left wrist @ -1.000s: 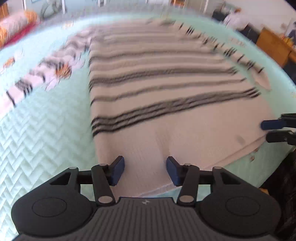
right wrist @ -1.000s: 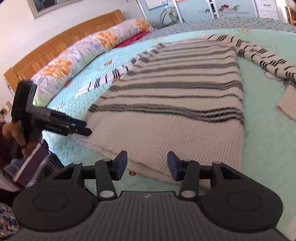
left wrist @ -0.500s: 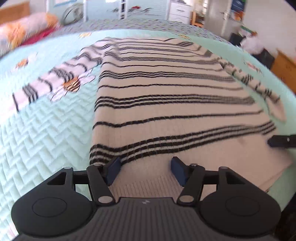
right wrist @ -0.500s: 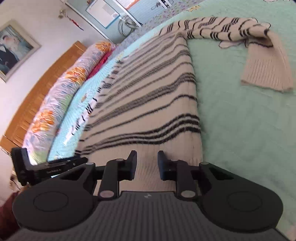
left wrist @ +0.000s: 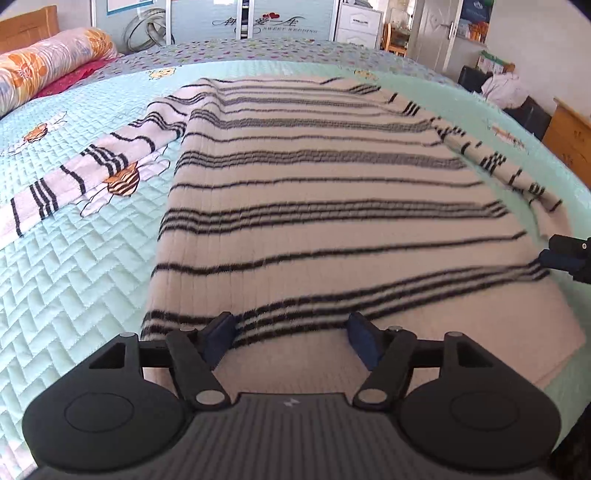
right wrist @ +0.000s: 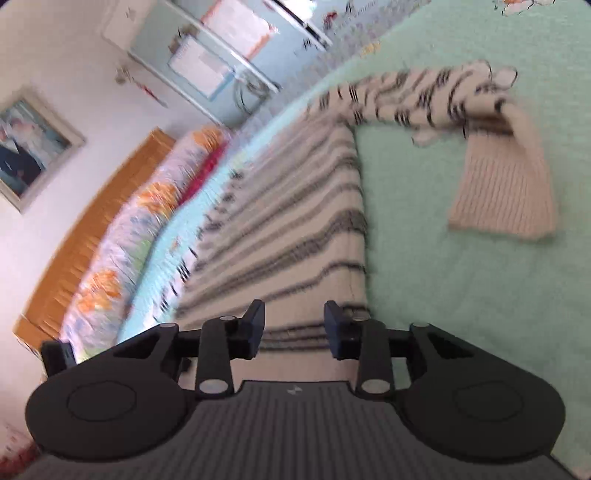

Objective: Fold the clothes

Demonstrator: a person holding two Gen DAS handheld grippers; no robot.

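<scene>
A cream sweater with dark stripes (left wrist: pixel 314 206) lies flat on the mint quilted bed, sleeves spread to both sides. My left gripper (left wrist: pixel 291 334) is open and low over the sweater's hem near its left corner, fingers straddling the fabric. My right gripper (right wrist: pixel 294 325) is open over the hem near the sweater's right edge (right wrist: pixel 295 236); it also shows at the right border of the left wrist view (left wrist: pixel 569 254). The right sleeve (right wrist: pixel 498 147) lies bent on the quilt, cuff towards me. The left sleeve (left wrist: pixel 81 173) stretches out to the left.
The mint quilt (left wrist: pixel 66 288) surrounds the sweater. A floral bolster (left wrist: pixel 48 70) and a wooden headboard (right wrist: pixel 85 236) run along the left. A wardrobe (left wrist: pixel 258 18) stands behind the bed, and wooden furniture (left wrist: pixel 569 136) stands at the right.
Both grippers have moved forward and lower onto the sweater's hem. The right gripper narrowed half a second ago and has widened again; its view has tilted and blurred.
</scene>
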